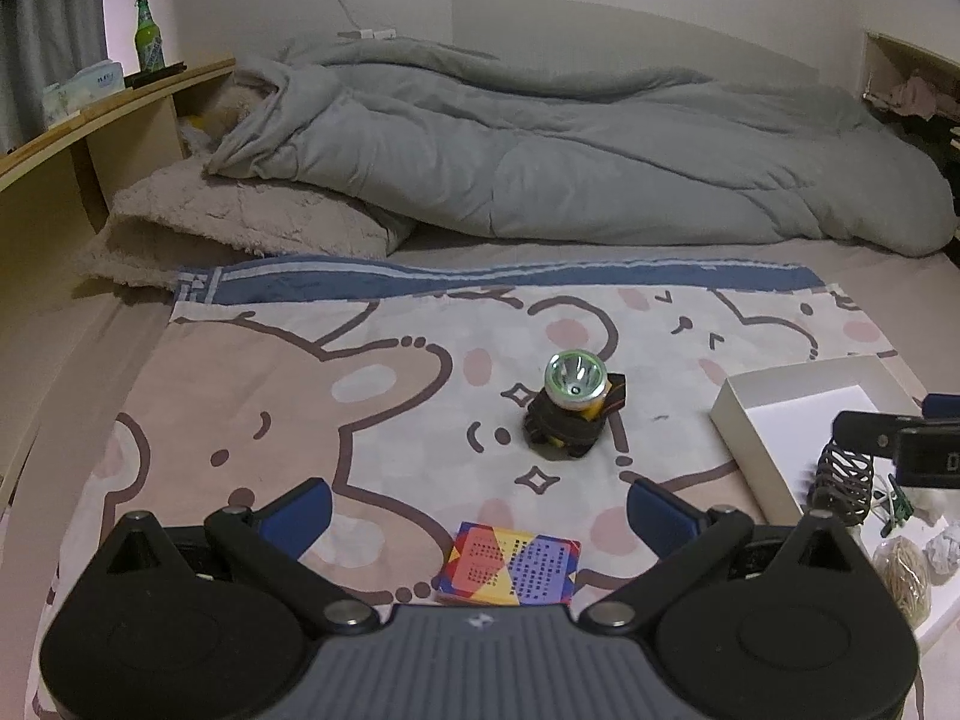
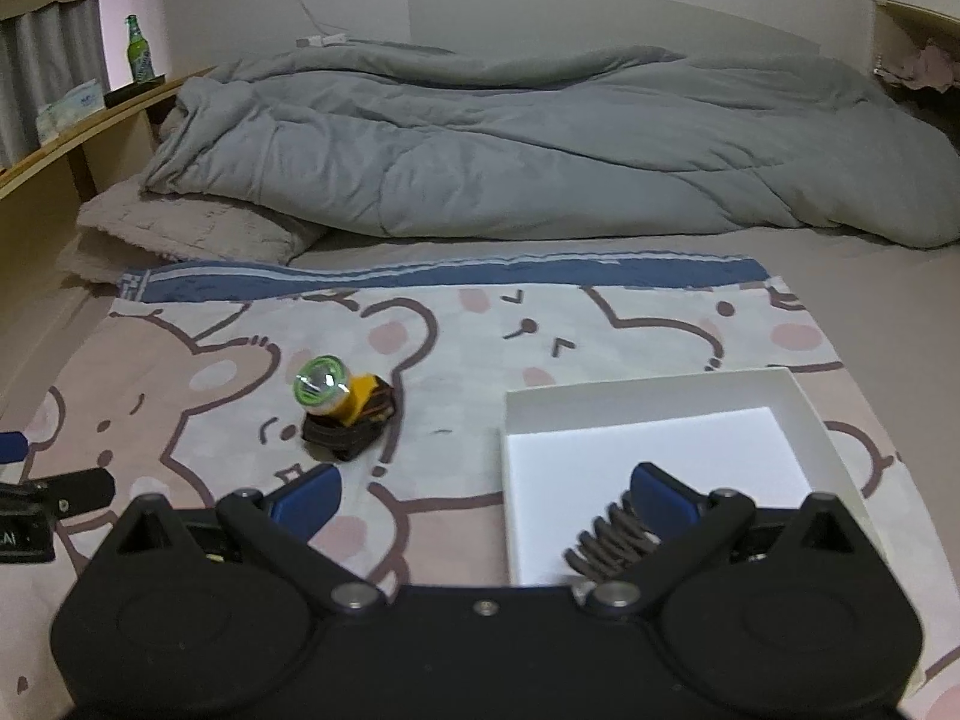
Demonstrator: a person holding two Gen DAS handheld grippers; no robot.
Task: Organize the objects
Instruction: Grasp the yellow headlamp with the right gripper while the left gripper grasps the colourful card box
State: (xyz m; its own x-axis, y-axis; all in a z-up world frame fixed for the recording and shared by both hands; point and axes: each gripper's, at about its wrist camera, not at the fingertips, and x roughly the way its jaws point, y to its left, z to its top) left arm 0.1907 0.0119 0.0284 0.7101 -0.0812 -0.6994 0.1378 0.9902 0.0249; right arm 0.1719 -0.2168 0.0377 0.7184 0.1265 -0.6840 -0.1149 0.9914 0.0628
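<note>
My left gripper [image 1: 480,510] is open low over the bear-print cloth. A colourful patterned card box [image 1: 510,564] lies flat between its blue fingers, near the base. A headlamp [image 1: 573,408] with a silver reflector, yellow body and dark strap sits further out, mid-cloth. My right gripper [image 2: 483,495] is open over the near edge of a shallow white box [image 2: 654,384]. A dark coil spring [image 2: 612,540] lies inside the box beside the right finger. I cannot tell if they touch. The left wrist view shows the spring [image 1: 840,486] under part of my right gripper [image 1: 882,432].
A rumpled grey duvet [image 1: 540,150] and a fluffy pillow [image 1: 240,222] fill the far side of the bed. A wooden shelf at left holds a green bottle [image 1: 149,36]. Near the white box [image 1: 738,414] lie a bag of rubber bands [image 1: 903,570] and crumpled paper [image 1: 942,546].
</note>
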